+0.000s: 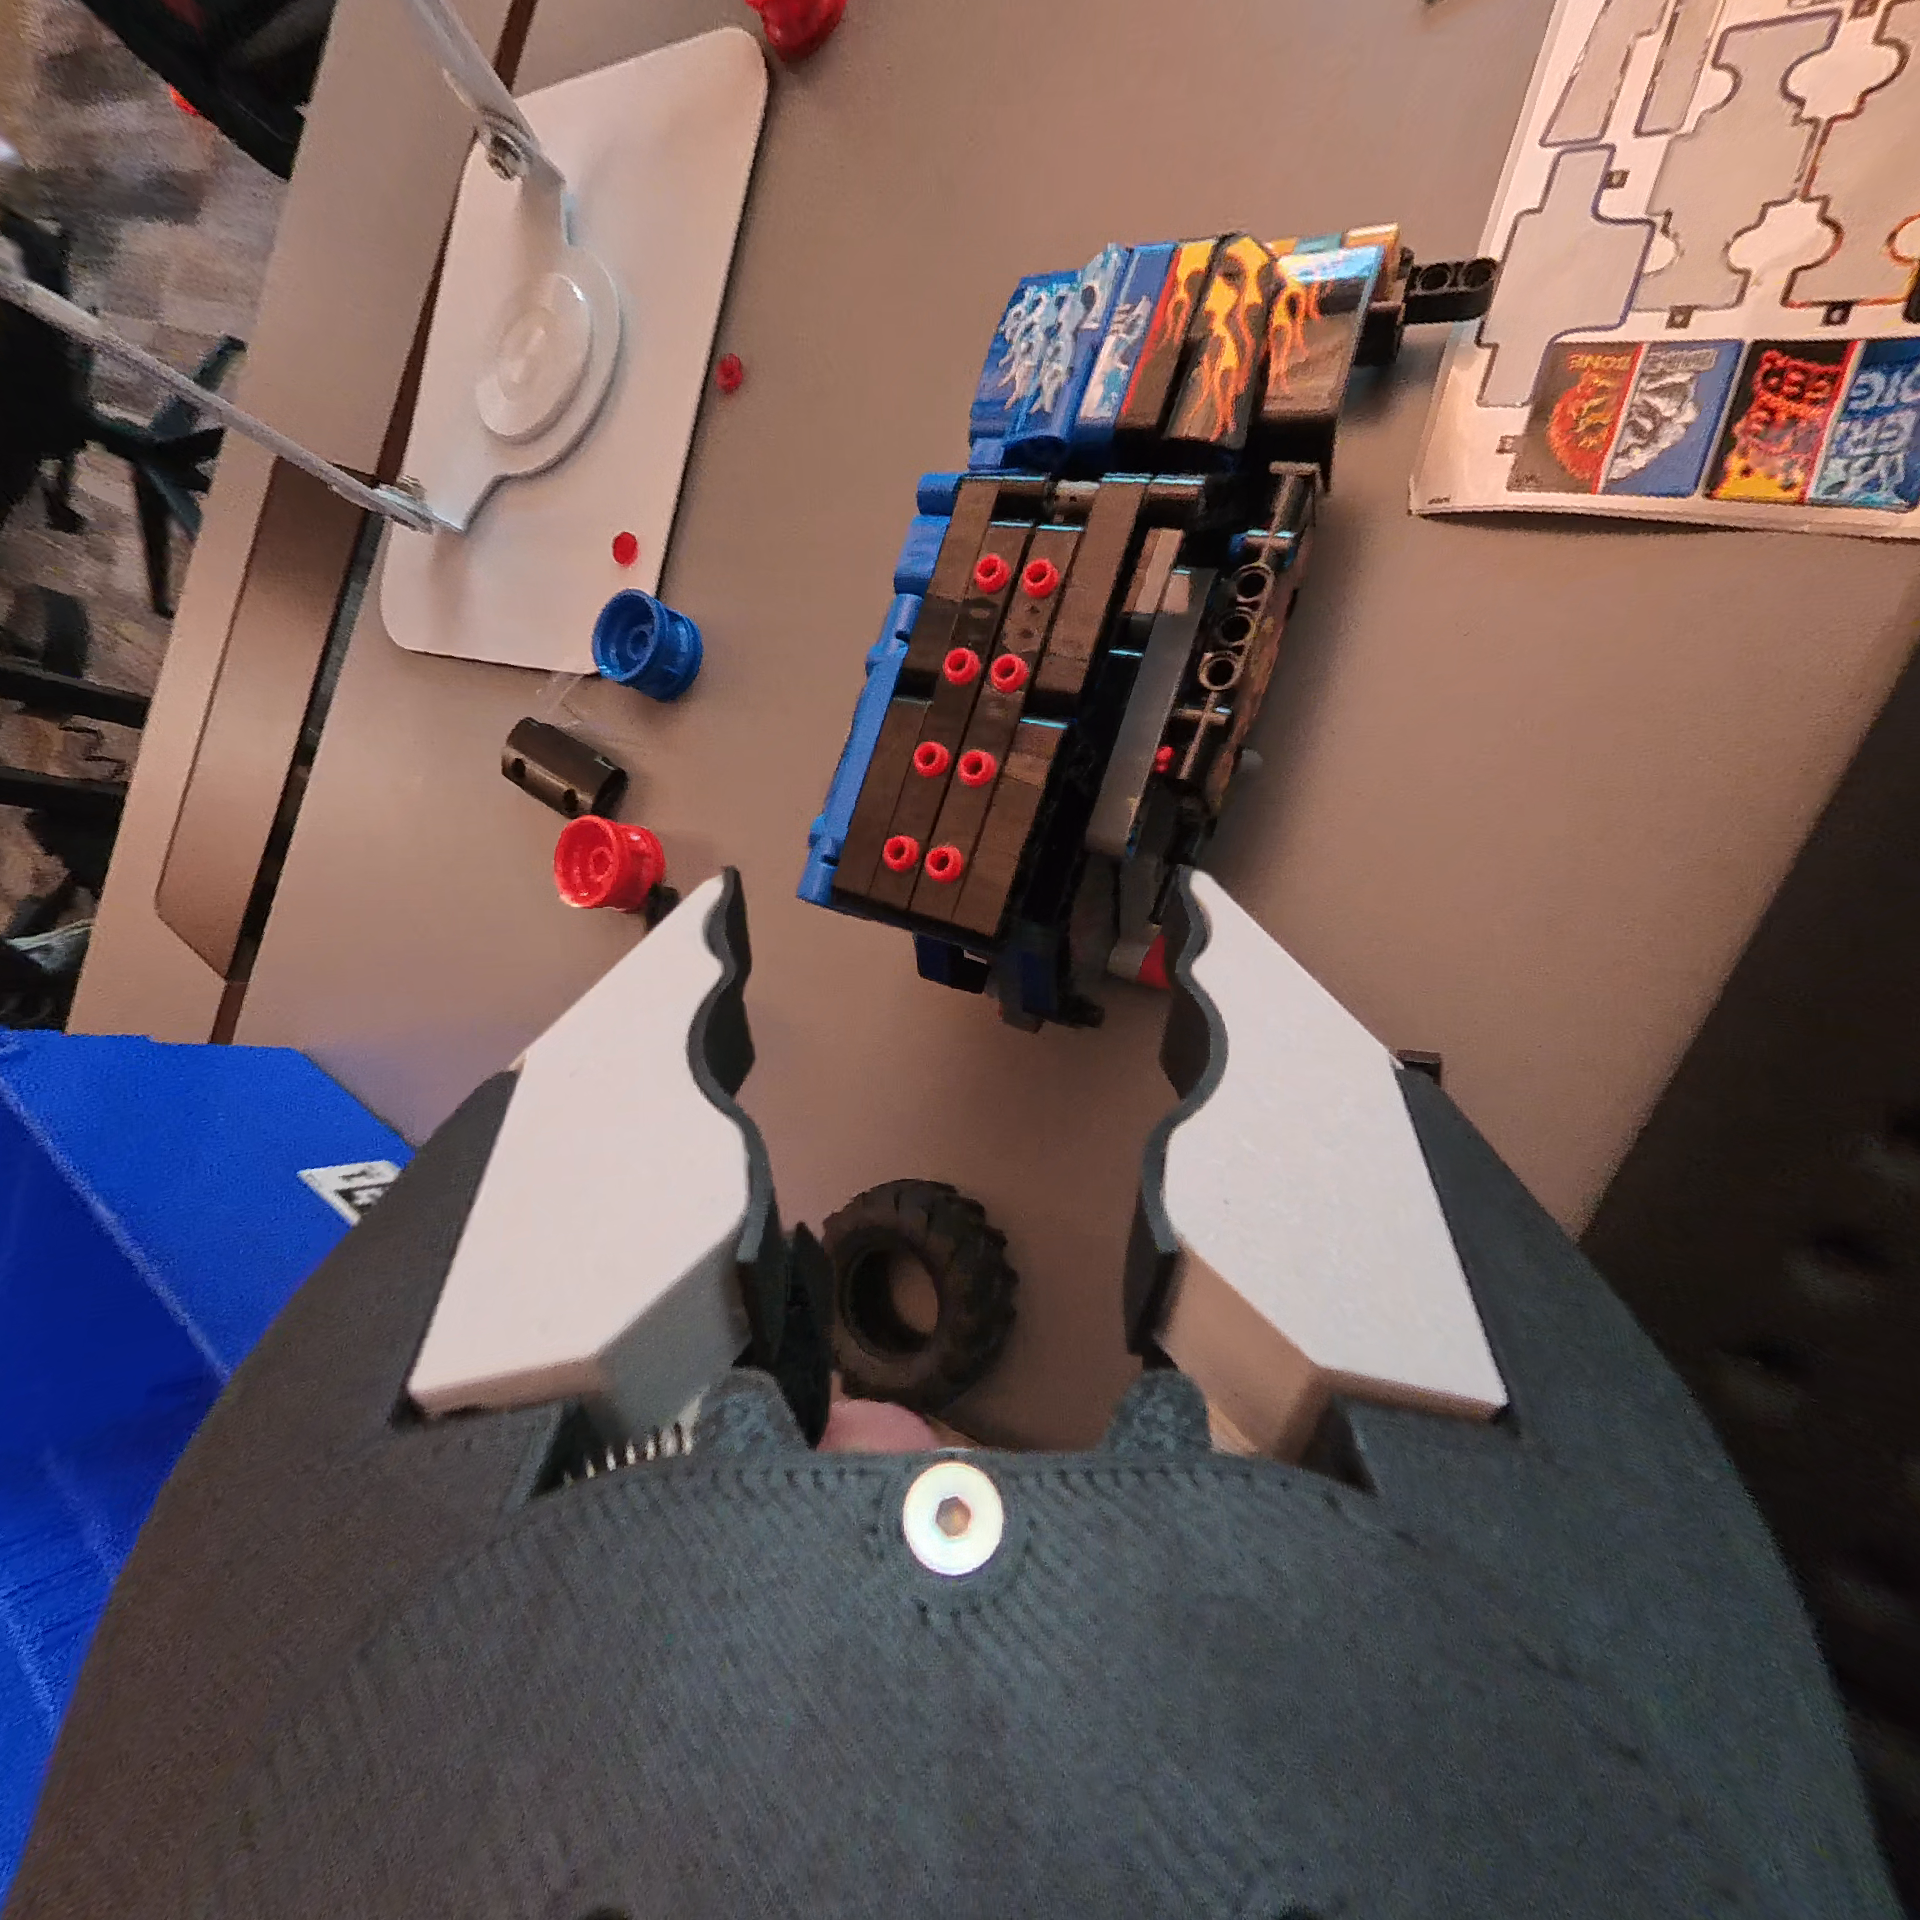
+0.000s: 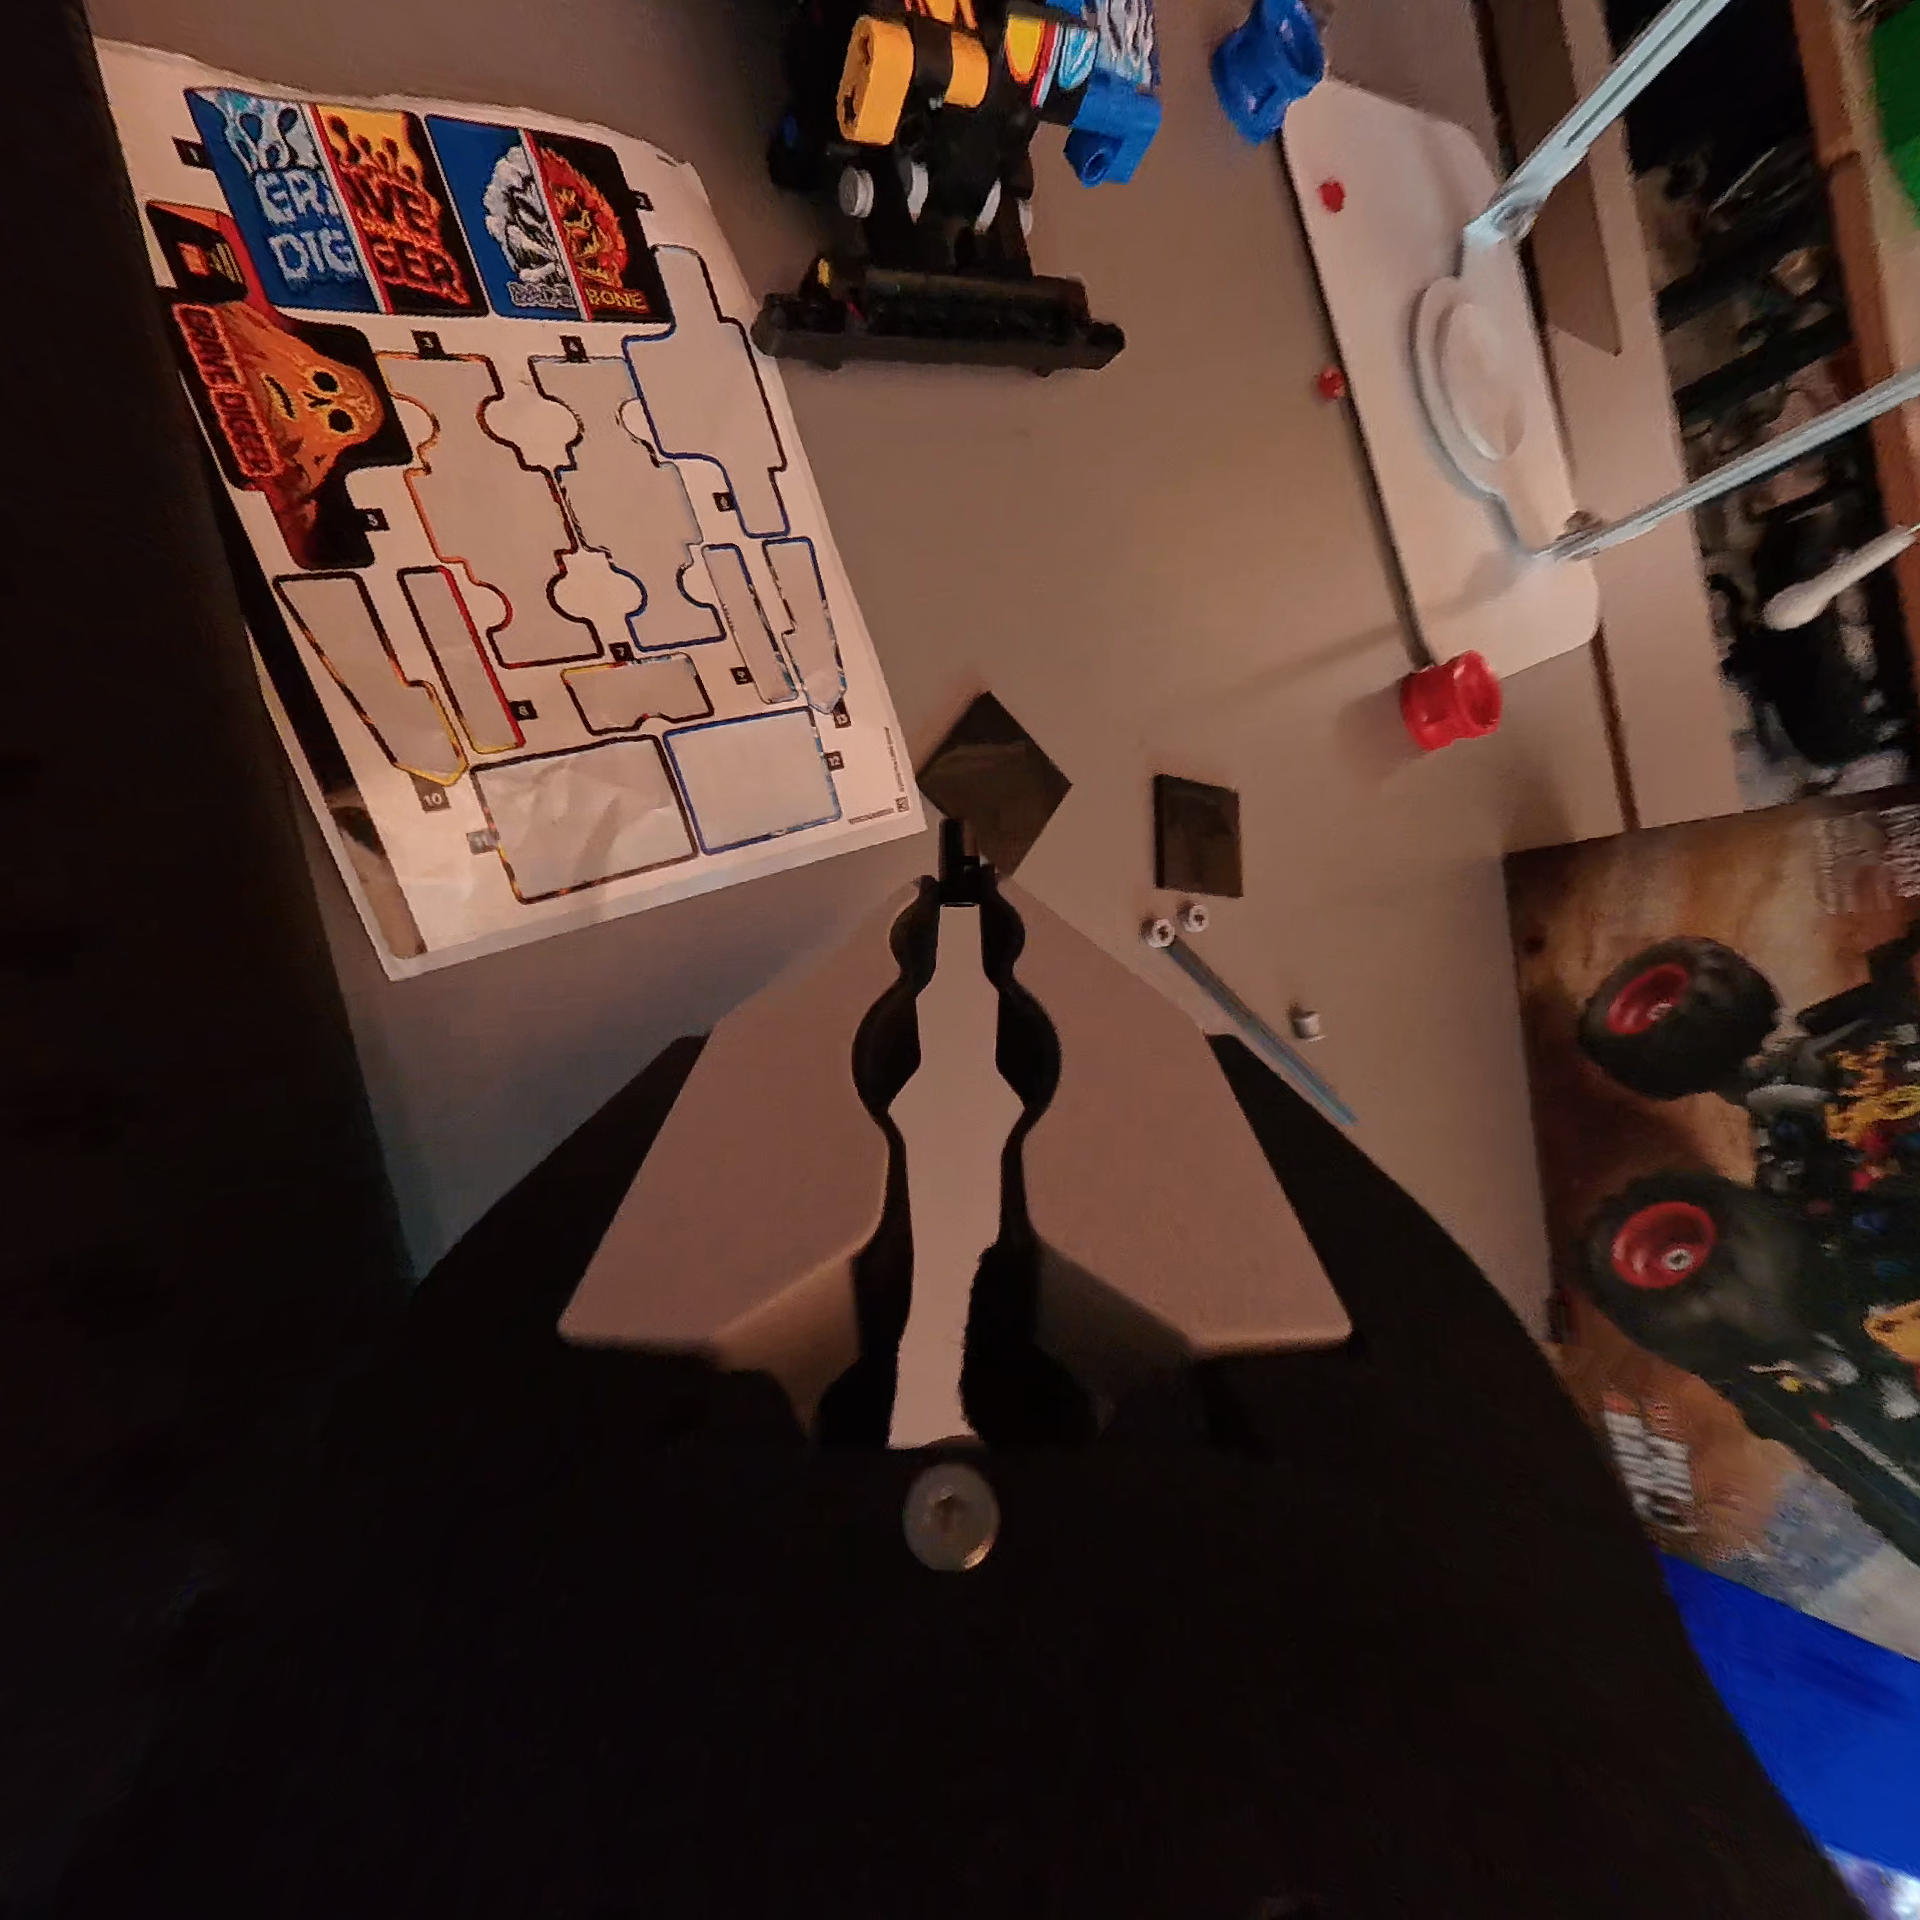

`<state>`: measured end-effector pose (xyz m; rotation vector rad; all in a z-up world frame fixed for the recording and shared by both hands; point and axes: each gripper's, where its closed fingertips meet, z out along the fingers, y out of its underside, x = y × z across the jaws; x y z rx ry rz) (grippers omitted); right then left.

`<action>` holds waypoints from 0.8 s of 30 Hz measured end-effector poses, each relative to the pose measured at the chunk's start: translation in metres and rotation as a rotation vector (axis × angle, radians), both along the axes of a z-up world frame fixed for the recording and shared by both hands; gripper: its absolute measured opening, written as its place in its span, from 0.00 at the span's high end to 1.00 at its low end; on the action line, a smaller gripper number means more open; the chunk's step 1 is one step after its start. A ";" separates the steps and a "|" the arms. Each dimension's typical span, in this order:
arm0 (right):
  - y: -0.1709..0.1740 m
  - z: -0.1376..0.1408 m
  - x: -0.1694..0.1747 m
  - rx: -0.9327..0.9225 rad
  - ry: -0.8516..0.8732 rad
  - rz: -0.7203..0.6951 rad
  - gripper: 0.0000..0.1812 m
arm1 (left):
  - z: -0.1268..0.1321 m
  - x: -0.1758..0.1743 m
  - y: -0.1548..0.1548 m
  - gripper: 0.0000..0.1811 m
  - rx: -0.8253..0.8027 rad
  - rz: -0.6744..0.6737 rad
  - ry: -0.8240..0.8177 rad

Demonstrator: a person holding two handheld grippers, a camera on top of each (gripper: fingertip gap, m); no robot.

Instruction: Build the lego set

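Up front in the left wrist view, the left gripper [image 1: 961,914] has its jaws spread wide with nothing between them, hovering just below the partly built lego truck [image 1: 1081,644], which lies at the centre of the frame on the grey table [image 1: 1455,779]. The truck shows black beams with red pins and flame and ice stickers at its upper end. A black tyre [image 1: 920,1288] lies low between the fingers. To the left sit a blue wheel hub [image 1: 646,644], a black connector [image 1: 566,767] and a red wheel hub [image 1: 606,862]. A sticker sheet [image 1: 1704,260] fills the upper right.

Over in the right wrist view, the right gripper [image 2: 958,896] is pressed nearly together, pinching a small black pin [image 2: 954,862] at its tips. Beyond it lie two black square tiles [image 2: 992,781], a long grey axle [image 2: 1252,1029] and, at right, the instruction booklet [image 2: 1725,1143].
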<state>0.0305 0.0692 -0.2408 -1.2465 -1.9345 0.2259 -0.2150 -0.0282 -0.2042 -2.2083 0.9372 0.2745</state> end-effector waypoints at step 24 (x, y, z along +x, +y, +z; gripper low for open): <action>-0.027 0.013 -0.026 -0.466 0.045 -0.048 0.91 | 0.012 0.029 0.007 0.60 -0.013 -0.098 -0.065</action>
